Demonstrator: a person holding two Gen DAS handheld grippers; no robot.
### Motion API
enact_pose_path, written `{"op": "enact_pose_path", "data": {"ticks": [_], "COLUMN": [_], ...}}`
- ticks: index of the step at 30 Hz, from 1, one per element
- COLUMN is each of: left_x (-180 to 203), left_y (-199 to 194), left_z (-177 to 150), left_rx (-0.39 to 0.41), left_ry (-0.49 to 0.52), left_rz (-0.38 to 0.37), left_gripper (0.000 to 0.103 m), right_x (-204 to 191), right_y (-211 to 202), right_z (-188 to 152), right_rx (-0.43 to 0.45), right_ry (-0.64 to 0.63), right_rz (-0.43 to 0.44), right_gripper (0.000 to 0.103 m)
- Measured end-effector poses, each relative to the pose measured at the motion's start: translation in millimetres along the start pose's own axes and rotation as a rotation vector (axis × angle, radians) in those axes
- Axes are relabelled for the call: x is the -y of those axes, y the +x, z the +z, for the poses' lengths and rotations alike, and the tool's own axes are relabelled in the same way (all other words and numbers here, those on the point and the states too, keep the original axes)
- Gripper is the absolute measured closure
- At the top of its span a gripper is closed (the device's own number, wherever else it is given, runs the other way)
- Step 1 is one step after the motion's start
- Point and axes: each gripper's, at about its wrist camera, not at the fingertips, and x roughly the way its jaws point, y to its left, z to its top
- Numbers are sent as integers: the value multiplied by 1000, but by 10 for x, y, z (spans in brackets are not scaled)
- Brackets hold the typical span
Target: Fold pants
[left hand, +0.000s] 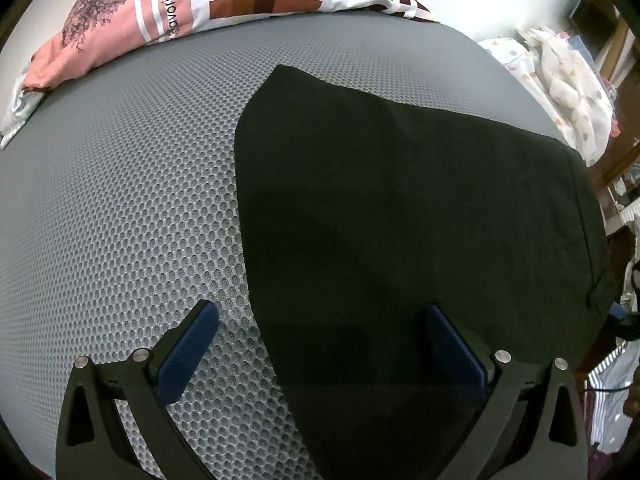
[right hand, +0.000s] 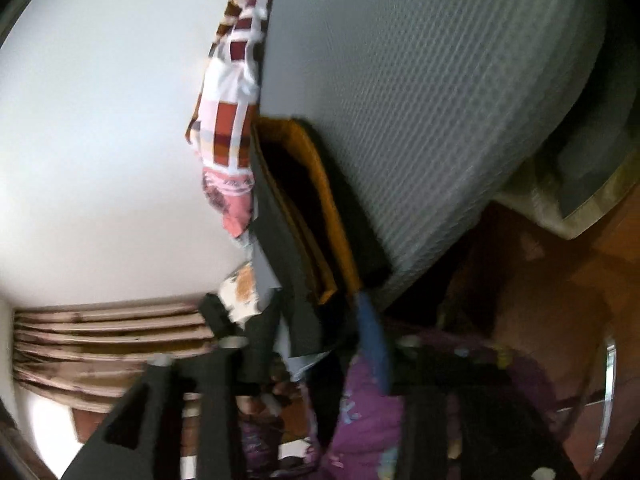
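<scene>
Black pants (left hand: 400,220) lie folded flat on the grey mesh mattress (left hand: 120,200), reaching from the middle to the right edge. My left gripper (left hand: 320,344) is open and empty, hovering over the pants' near left edge; its left blue pad (left hand: 188,356) is over the mattress, its right pad (left hand: 452,352) over the cloth. In the blurred, rotated right wrist view my right gripper (right hand: 316,320) is shut on the black pants (right hand: 296,240), showing an orange lining (right hand: 324,200), at the mattress edge (right hand: 420,120).
A pink and checked pillow (left hand: 180,4) lies at the head of the bed by a white wall (right hand: 100,120). A patterned white blanket (left hand: 560,80) lies off the right side. Purple clothing (right hand: 368,408) and wooden slats (right hand: 100,340) are near the right gripper.
</scene>
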Motion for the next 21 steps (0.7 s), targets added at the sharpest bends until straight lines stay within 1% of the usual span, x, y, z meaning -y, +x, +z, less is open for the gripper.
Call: {"op": "enact_pose_path", "data": {"ticks": [2, 4, 5, 6, 7, 8, 10, 11, 14, 16, 17, 19, 21], "left_x": [2, 3, 4, 4, 4, 3, 2, 5, 5, -22, -33, -75, -110], "left_y": [-1, -2, -4, -3, -3, -3, -7, -8, -12, -15, -17, -17, -15], "left_z": [-11, -14, -19, -18, -17, -17, -28, -37, -60, -63, -63, -62, -40], "left_rx": [3, 4, 4, 4, 3, 4, 11, 18, 39, 50, 54, 63, 69], "left_ry": [1, 2, 2, 1, 1, 1, 3, 5, -3, -24, -33, -57, -77], "left_rz": [-1, -1, -1, -1, 0, 0, 1, 4, 12, 18, 23, 38, 43], "left_gripper": [0, 0, 0, 0, 0, 0, 0, 0, 0, 0, 0, 0, 0], "right_x": [11, 22, 18, 13, -11, -65, -243, -277, -296, -296, -327, -520, -670], "right_y": [34, 172, 238, 302, 370, 399, 423, 429, 478, 525, 548, 604, 654], "right_z": [-7, -21, -29, -26, -31, -50, -77, -70, 24, 116, 155, 225, 276], "right_rx": [-23, -60, -71, -83, -100, -106, -109, -106, -98, -87, -83, -71, -69], "right_ry": [14, 21, 26, 38, 42, 21, -89, -106, -134, -151, -163, -225, -257], "right_rz": [7, -5, -13, 0, 29, 24, -64, -73, -121, -125, -125, -109, -93], "right_gripper": [51, 43, 43, 43, 46, 51, 79, 83, 84, 86, 86, 86, 86]}}
